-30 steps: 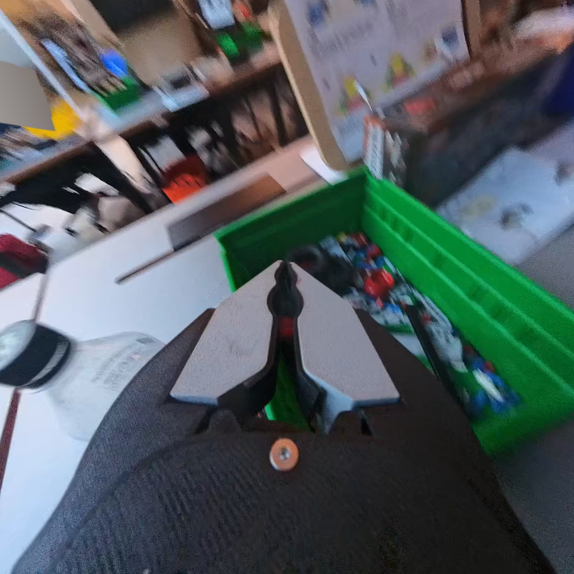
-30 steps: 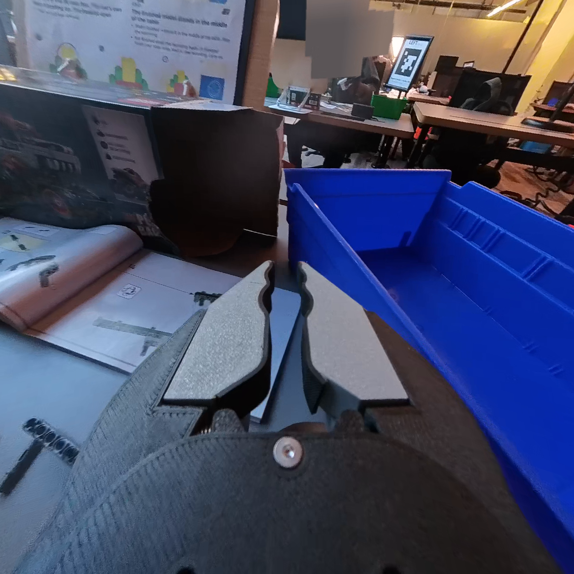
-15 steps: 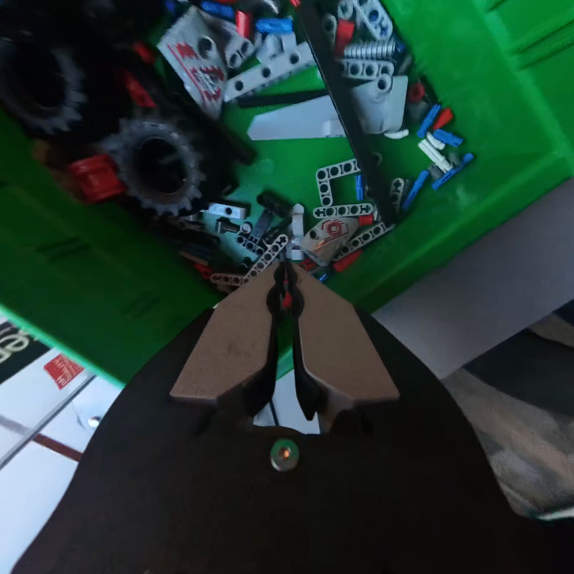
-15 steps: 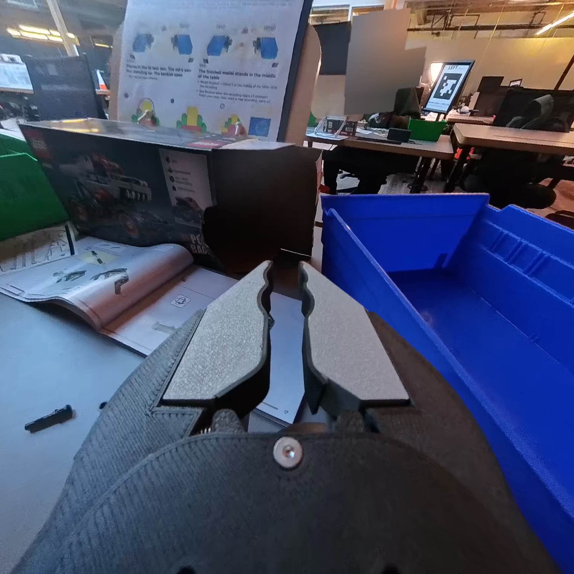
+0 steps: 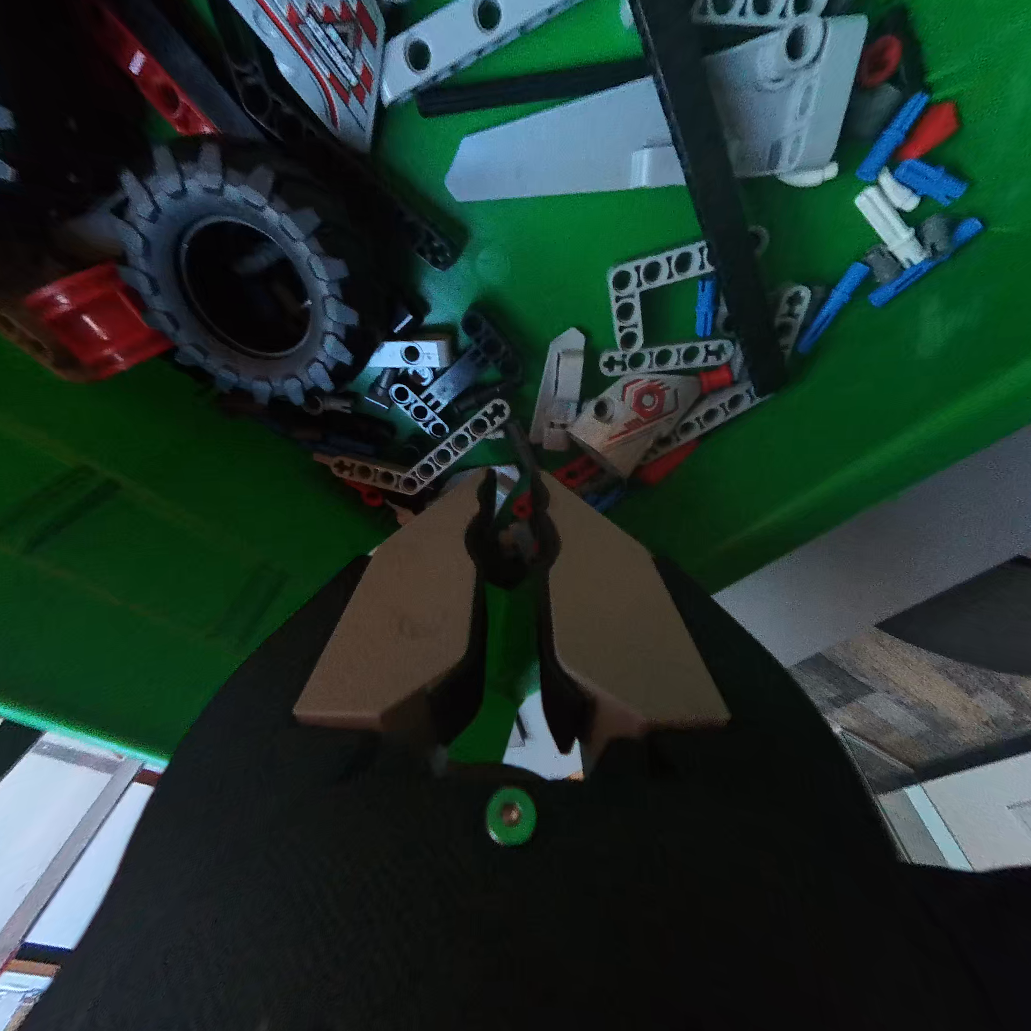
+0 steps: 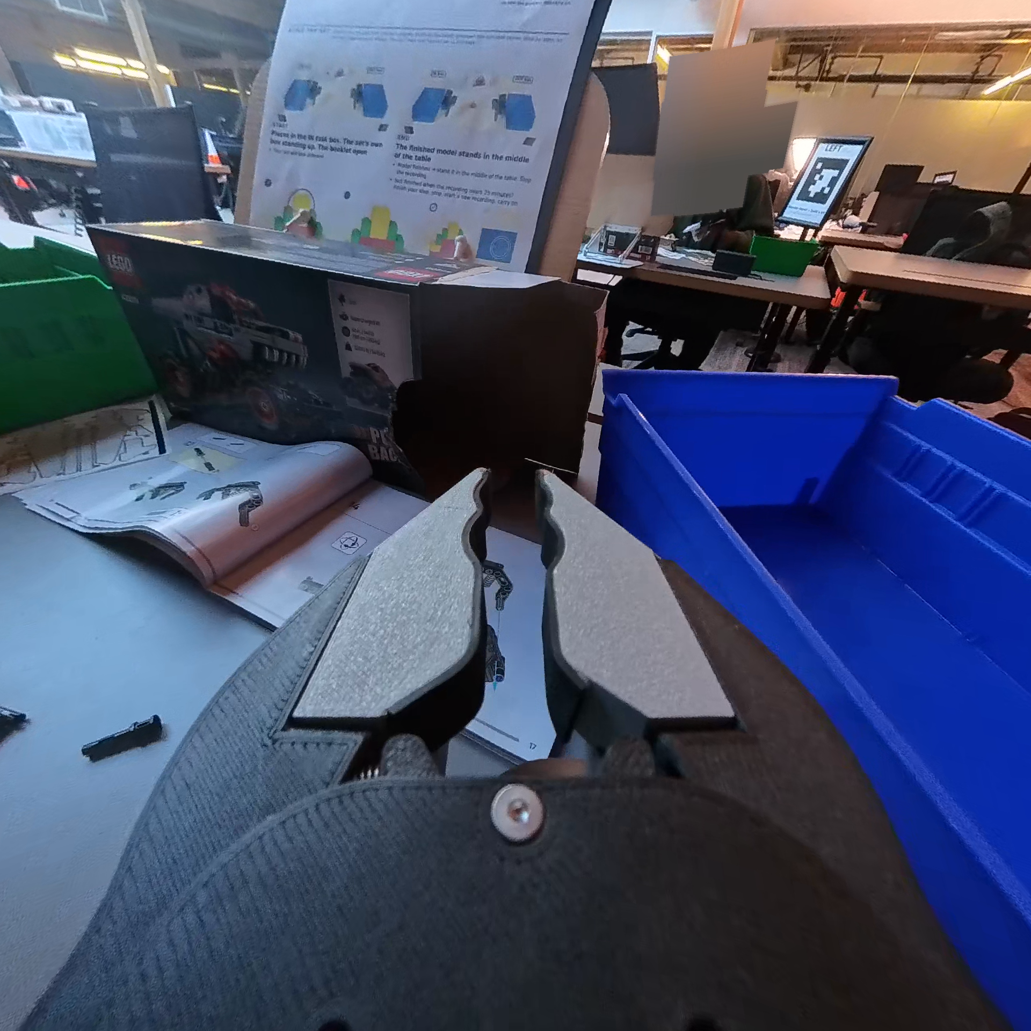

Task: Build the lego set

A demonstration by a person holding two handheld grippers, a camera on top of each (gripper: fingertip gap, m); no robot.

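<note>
My left gripper [image 5: 513, 485] points down into the green bin [image 5: 167, 530], just above a pile of loose pieces. Its jaws stand a little apart, and a small red and black piece [image 5: 521, 505] with a thin dark rod sits loosely between the tips. Close by lie a long grey holed beam [image 5: 446, 452], a black tyre [image 5: 240, 279], a printed grey panel [image 5: 630, 413] and blue pins [image 5: 915, 184]. My right gripper [image 6: 513, 474] hovers over the open instruction booklet [image 6: 251, 513], with a narrow gap and nothing in it.
An empty blue bin [image 6: 837, 558] stands right of my right gripper. The set's dark box [image 6: 279, 335] stands behind the booklet, with an instruction sheet [image 6: 418, 128] behind it. A black pin [image 6: 123, 736] lies on the grey table at the left. The green bin [image 6: 61, 346] shows far left.
My left gripper swung down into the green bin and moved closer to the pieces. Its jaws have parted, and the red piece has slid towards the tips. My right gripper rose and tilted slightly.
</note>
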